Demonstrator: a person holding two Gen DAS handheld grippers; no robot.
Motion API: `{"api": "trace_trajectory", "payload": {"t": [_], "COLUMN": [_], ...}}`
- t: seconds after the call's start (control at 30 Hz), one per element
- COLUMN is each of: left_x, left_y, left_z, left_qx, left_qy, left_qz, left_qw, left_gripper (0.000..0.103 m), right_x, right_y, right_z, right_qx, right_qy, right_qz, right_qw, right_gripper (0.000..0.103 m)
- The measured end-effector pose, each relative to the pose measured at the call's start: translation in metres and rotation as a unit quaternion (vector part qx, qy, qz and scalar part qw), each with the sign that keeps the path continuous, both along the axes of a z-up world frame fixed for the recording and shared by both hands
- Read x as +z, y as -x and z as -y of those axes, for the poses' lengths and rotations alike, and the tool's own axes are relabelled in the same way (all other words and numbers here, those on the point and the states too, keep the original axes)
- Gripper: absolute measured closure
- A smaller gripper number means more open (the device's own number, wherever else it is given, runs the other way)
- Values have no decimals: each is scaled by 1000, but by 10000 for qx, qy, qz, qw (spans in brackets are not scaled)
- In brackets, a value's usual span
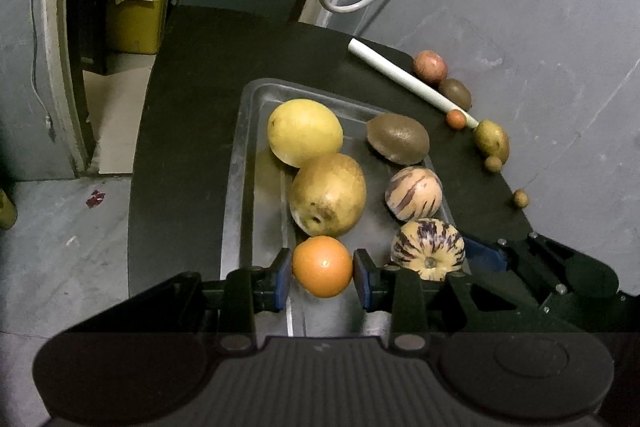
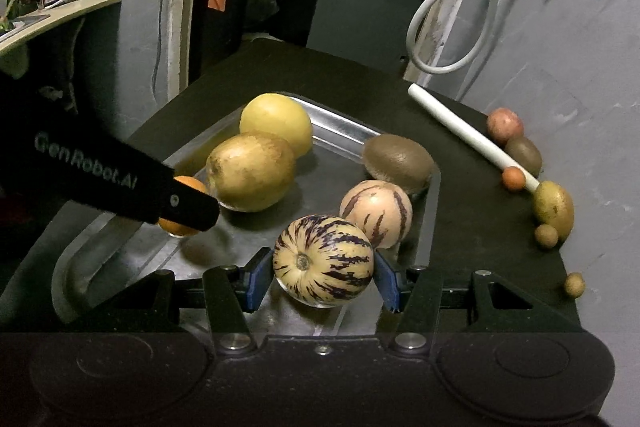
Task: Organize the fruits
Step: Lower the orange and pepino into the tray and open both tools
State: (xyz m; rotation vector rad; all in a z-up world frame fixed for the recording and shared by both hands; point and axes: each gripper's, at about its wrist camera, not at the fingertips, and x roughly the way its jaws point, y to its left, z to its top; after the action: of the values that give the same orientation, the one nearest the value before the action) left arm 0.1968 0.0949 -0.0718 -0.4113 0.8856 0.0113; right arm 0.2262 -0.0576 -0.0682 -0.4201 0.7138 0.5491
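Observation:
My left gripper [image 1: 322, 275] is shut on an orange [image 1: 322, 266], held low over the near end of a metal tray [image 1: 256, 131]. My right gripper [image 2: 323, 277] is shut on a purple-striped melon [image 2: 323, 261] over the same tray [image 2: 332, 125]; that melon [image 1: 428, 249] shows beside the orange in the left wrist view. The left gripper's finger [image 2: 188, 209] covers most of the orange [image 2: 188, 183] in the right wrist view. In the tray lie a yellow round fruit [image 1: 305, 131], a brownish pear [image 1: 328, 194], a kiwi [image 1: 398, 139] and a paler striped melon [image 1: 414, 193].
The tray sits on a black table [image 1: 192, 107]. Along the table's right edge lie a white tube [image 1: 408, 79], a reddish fruit [image 1: 430, 67], a small kiwi [image 1: 455, 93], a tiny orange fruit [image 1: 456, 119], a yellow-green fruit [image 1: 492, 141] and small brown balls [image 1: 521, 198]. A grey wall stands behind.

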Motion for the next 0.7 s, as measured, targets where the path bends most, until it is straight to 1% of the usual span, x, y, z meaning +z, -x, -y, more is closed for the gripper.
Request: {"api": "trace_trajectory", "payload": {"t": [0.33, 0.5, 0.57, 0.6, 0.63, 0.7], "left_x": [-10, -13, -14, -13, -12, -7], "left_y": [-7, -7, -6, -6, -4, -1], "left_z": [5, 4, 5, 5, 5, 5], "left_qx": [21, 36, 33, 19, 3, -40], "left_qy": [-174, -145, -139, -141, -147, -154], "left_qz": [-153, -177, -249, -262, -270, -239], "left_qw": [9997, 9997, 9996, 9996, 9995, 9996], "left_gripper": [67, 67, 63, 61, 57, 50], "right_x": [0, -1, -1, 0, 1, 3], "right_y": [-7, -8, -8, -7, -6, -4], "right_z": [6, 10, 13, 13, 15, 17], "right_qx": [-176, -284, -340, -359, -370, -388], "right_qy": [-293, -435, -504, -532, -587, -676], "right_qz": [-226, -277, -293, -275, -257, -241], "right_qw": [9992, 9983, 9977, 9976, 9973, 9967], "right_gripper": [47, 47, 46, 44, 40, 35]}}
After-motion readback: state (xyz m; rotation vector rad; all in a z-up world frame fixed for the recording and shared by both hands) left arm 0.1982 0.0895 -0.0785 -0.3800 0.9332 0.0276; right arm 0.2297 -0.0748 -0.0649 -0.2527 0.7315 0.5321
